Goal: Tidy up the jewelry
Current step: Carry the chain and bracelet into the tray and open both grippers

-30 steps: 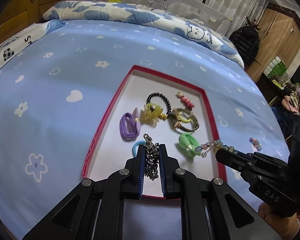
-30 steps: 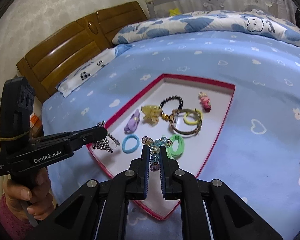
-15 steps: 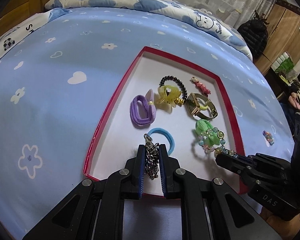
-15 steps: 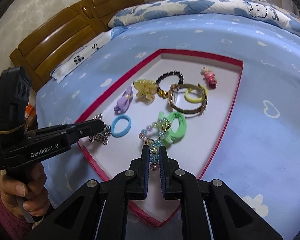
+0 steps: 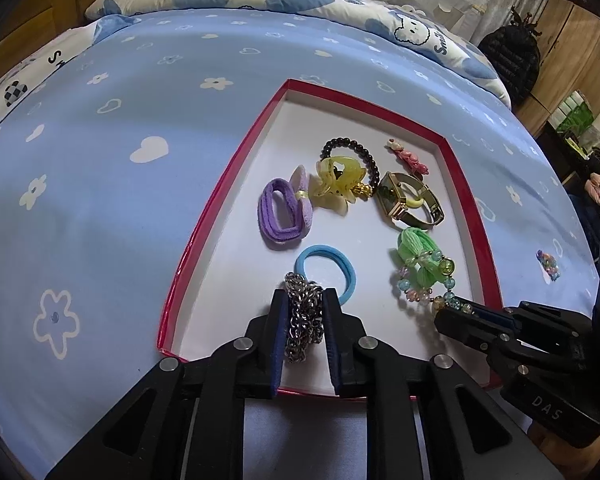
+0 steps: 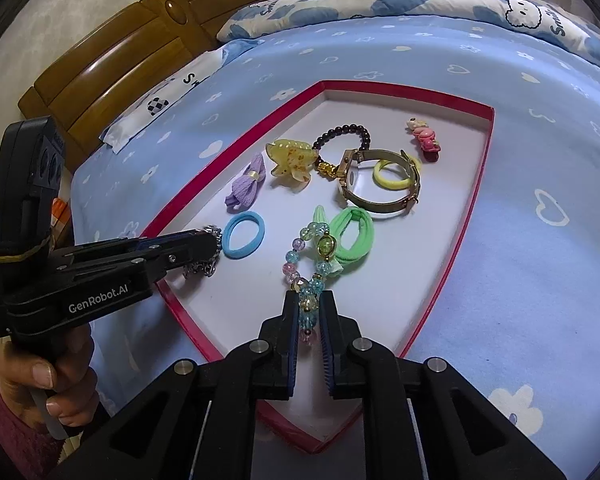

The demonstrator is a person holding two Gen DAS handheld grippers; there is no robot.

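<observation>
A red-rimmed white tray [image 5: 236, 168] [image 6: 480, 176] lies on the blue bed. My left gripper [image 5: 304, 300] [image 6: 214, 242] is shut on a silver chain [image 5: 302, 320] low over the tray's near left, beside a blue hair tie [image 5: 326, 268] [image 6: 242, 236]. My right gripper [image 6: 309, 304] [image 5: 450, 308] is shut on one end of a glass bead bracelet [image 6: 308, 264] [image 5: 424, 284]; its far end lies over a green hair tie [image 6: 352, 236] [image 5: 416, 248].
In the tray lie a purple hair tie [image 5: 284, 212], a yellow claw clip [image 5: 336, 182], a dark bead bracelet [image 5: 352, 152], a gold watch [image 5: 412, 200], a yellow hair tie [image 6: 392, 174] and a pink clip [image 6: 424, 140]. A small beaded piece [image 5: 548, 264] lies on the sheet right of the tray.
Both grippers have come down and forward over the tray. The bead bracelet, hanging before, now trails onto the green hair tie and tray floor. The chain sits lower, by the blue tie.
</observation>
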